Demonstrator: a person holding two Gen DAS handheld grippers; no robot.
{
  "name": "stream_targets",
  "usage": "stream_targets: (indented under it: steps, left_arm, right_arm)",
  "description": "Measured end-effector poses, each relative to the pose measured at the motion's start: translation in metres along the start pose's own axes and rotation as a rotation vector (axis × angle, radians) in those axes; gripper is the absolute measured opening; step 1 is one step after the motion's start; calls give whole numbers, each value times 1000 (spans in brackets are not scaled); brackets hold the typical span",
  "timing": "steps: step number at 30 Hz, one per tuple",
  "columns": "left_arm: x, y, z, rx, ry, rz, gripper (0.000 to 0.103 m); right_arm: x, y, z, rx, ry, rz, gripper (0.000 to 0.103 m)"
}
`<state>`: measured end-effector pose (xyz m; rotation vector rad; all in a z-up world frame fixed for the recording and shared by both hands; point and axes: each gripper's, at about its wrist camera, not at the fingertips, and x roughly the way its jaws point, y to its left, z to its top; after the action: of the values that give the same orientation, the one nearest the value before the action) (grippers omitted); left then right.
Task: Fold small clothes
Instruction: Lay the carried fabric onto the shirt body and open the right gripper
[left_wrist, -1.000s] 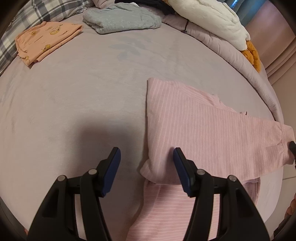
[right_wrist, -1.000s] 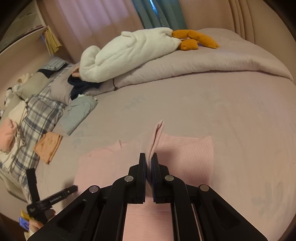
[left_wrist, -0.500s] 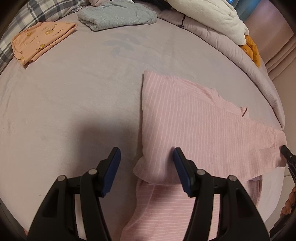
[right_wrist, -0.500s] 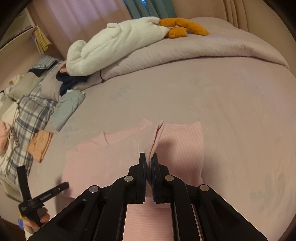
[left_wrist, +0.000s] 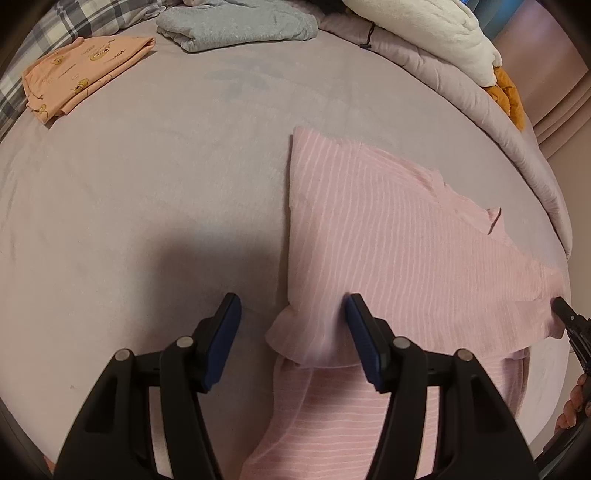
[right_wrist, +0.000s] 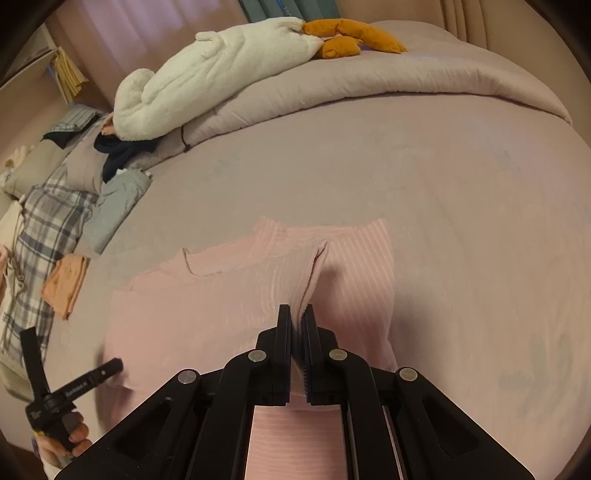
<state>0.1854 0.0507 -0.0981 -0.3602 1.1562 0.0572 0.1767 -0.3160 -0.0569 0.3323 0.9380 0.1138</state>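
A pink striped top (left_wrist: 388, 236) lies partly folded on the mauve bed sheet (left_wrist: 147, 184). My left gripper (left_wrist: 291, 325) hovers open over the top's near left corner. That corner lies loose between the blue pads, and neither pad presses on it. One sleeve runs across the top to its right end, where my right gripper (right_wrist: 297, 321) is shut on the sleeve's edge, held low over the pink top (right_wrist: 229, 295). The right gripper's tip (left_wrist: 563, 312) shows at that sleeve end. The left gripper (right_wrist: 70, 352) appears at the lower left, held by a hand.
A folded orange garment (left_wrist: 85, 70) and a folded grey one (left_wrist: 236, 22) lie at the bed's far left. A white plush (right_wrist: 207, 81) with orange feet rests on the rolled duvet (right_wrist: 406, 85) at the back. Plaid fabric (right_wrist: 48, 229) lies at the left edge.
My right gripper has sunk toward the bed with the sleeve still pinched, and the sleeve lies flatter across the top. The left gripper stays open over the same corner.
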Motion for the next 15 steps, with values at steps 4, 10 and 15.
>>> stream_targets:
  steps: [4, 10, 15]
  left_arm:
    - [1, -1, -1, 3, -1, 4, 59]
    - [1, 1, -3, -3, -3, 1, 60]
    - [2, 1, -4, -6, -6, -1, 60]
  right_arm:
    - [6, -3, -2, 7, 20, -12, 6]
    - [12, -9, -5, 20, 43, -22, 6]
    - [17, -12, -9, 20, 66, -36, 6]
